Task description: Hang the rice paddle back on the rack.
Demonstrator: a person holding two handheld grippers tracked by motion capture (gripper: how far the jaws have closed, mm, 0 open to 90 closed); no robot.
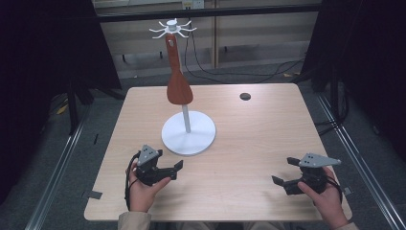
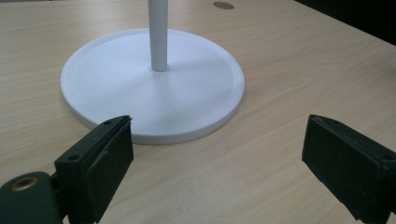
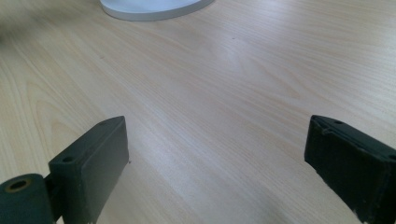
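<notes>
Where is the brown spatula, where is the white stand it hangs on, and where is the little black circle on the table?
brown spatula (image 1: 179, 90): high view, on its wide blade.
white stand (image 1: 197, 136): high view, on the round base plate.
little black circle (image 1: 245, 96): high view, on its middle.

Light wood-grain counter (image 1: 249, 139), rounded corners, on grey floor (image 1: 105, 120). Near the middle, slightly left: white stand (image 1: 187, 132) with a round flat base resting directly on the wood, thin upright pole rising from its centre. Same base close ahead in the left gripper view (image 2: 154, 88), and at the top edge in the right gripper view (image 3: 154, 7). Toward the far side, right of the stand: small dark round spot (image 1: 245, 96), flush with the surface.
</notes>
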